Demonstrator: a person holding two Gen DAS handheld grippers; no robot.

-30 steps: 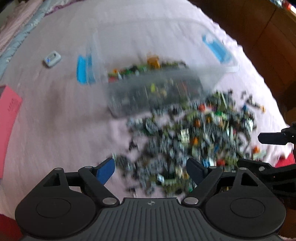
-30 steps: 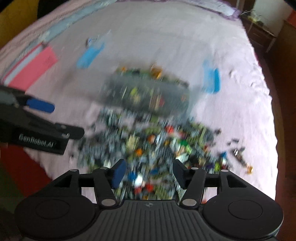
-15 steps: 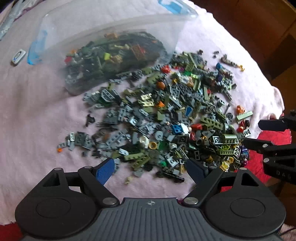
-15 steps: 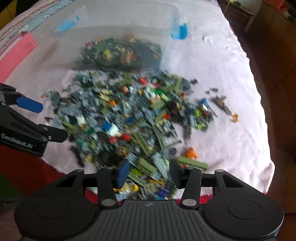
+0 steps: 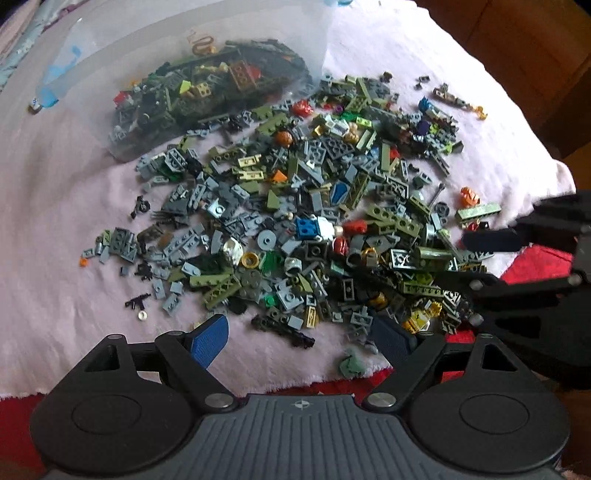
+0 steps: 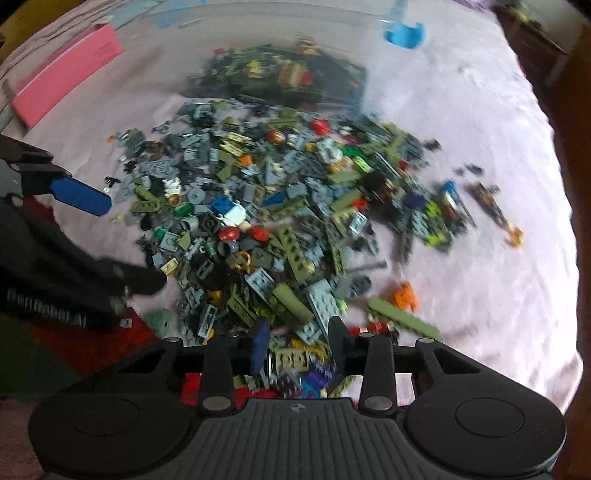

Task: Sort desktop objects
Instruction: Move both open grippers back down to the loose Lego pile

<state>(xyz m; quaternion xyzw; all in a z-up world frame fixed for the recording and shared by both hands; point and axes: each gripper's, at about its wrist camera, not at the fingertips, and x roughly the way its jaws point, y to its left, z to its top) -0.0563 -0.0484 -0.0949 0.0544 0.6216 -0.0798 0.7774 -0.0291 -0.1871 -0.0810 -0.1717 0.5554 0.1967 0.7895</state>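
While right gripper (image 6: 297,345) jaws closing over near edge of brick pile (image 6: 280,229), several small pieces sit between pads, none yet pinched. Left gripper (image 5: 301,334) spread wide, holding nothing, pile just ahead of its fingertips. Clear bin (image 5: 207,85) beyond pile. Risk: pads trap 2 or 3 bricks at once, or scatter loose ones off pink cloth (image 6: 461,122) edge.

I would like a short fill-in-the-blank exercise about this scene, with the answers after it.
1. The loose plastic building bricks lie on a pale ____ cloth.
2. The clear plastic storage box has ____ handle clips.
3. The flat rectangular block beside the box is ____.
4. The left tongs have ____ pads.

Answers: pink; blue; pink; blue
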